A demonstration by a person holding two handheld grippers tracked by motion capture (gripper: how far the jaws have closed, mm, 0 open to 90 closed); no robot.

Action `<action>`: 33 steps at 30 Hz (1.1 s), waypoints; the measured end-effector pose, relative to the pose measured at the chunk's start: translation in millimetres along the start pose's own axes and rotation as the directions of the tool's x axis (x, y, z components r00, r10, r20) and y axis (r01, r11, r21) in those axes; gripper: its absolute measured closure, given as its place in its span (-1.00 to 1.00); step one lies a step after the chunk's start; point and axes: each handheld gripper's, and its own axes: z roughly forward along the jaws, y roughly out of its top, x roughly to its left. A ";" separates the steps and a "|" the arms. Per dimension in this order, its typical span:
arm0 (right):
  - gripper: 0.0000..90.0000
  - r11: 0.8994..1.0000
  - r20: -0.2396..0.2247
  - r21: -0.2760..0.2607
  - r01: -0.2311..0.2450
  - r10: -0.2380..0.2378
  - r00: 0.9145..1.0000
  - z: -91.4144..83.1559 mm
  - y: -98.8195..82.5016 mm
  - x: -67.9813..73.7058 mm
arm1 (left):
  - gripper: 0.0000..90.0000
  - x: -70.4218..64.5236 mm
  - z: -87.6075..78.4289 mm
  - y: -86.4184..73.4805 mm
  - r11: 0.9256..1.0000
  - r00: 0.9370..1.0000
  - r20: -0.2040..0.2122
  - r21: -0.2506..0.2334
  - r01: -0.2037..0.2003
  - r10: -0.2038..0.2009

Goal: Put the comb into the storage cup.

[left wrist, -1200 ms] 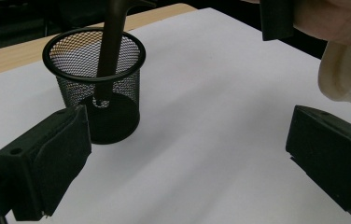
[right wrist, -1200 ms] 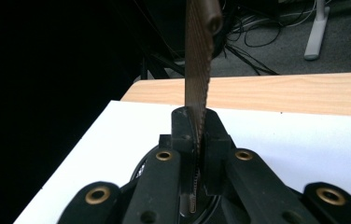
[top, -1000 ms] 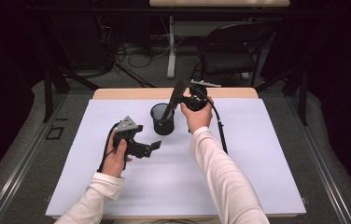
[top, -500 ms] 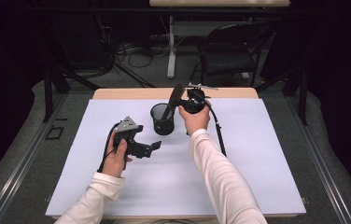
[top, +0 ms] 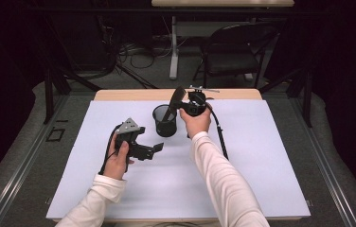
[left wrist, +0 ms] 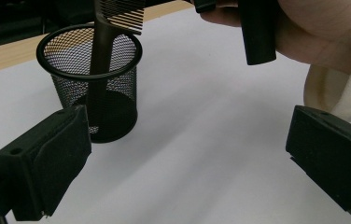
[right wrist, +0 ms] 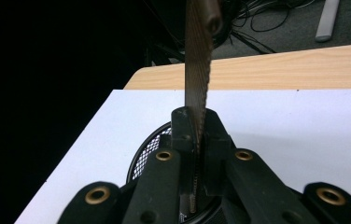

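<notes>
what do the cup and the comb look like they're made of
Cup: looks like black wire mesh, probably metal with a matte coating; you can see through its grid wall, and it has a solid rim band. Comb: dark brown, likely plastic with a slight sheen; its fine, even teeth look moulded.

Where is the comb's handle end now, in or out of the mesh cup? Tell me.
In: the comb stands with its handle inside the mesh cup, clamped by the right hand-held gripper.

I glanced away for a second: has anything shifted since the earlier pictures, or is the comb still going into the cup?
Nothing has visibly changed. The right gripper stays shut on the comb, whose handle stands inside the mesh cup. The left gripper still rests open on the table.
</notes>
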 end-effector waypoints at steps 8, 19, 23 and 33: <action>0.93 1.000 0.000 -0.001 -0.011 0.011 1.000 -0.3 -0.5 -2.1 | -0.99 -0.3 -0.2 0.0 1.000 1.000 0.000 0.001 0.000 0.000; 0.93 0.999 0.008 -0.005 -0.038 0.038 0.999 0.1 -0.5 -6.0 | -0.99 -0.8 0.3 -0.2 1.000 1.000 0.001 0.005 -0.001 0.001; 0.93 0.999 0.009 -0.008 -0.050 0.050 0.999 0.0 -0.9 -8.9 | -0.99 -0.8 0.2 -0.2 1.000 1.000 0.001 0.005 0.000 0.000; 0.93 0.994 0.015 -0.007 -0.106 0.106 0.994 -1.5 -2.5 -20.4 | -0.99 -1.2 1.3 -0.8 1.000 1.000 0.001 0.007 -0.002 0.002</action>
